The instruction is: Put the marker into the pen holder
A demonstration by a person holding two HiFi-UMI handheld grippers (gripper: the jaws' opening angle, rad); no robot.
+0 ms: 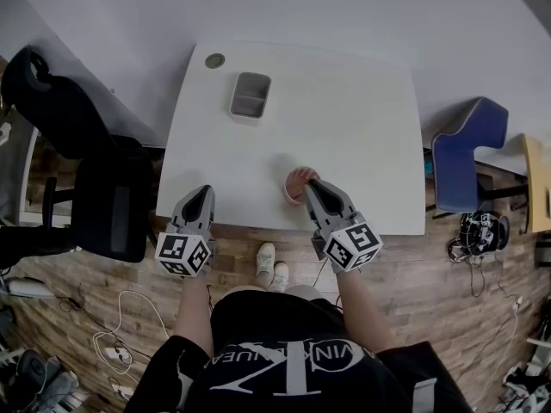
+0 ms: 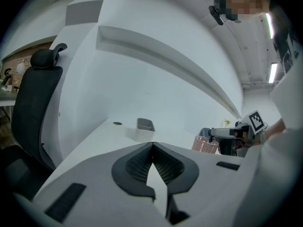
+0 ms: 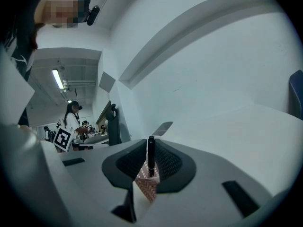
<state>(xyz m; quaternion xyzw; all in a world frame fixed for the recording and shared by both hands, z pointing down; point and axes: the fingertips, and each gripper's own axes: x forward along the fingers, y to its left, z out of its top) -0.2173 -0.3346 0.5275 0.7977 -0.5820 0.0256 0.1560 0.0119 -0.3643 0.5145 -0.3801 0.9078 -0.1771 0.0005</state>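
Pointing nearly level, the right gripper (image 1: 310,186) clamps the marker (image 3: 151,155) upright over the pen holder (image 3: 147,186) at the near edge of the table (image 1: 344,119); the left gripper (image 1: 202,194) is closed and empty, open tabletop ahead.

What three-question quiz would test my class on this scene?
1. True or false: the right gripper is shut on the marker.
2. Where does the pen holder stand on the table? A, by the near edge, at the right gripper; B, by the far edge; C, in the middle.
3. Fill in: the left gripper is shut and holds ____.
Key: 1 true; 2 A; 3 nothing.
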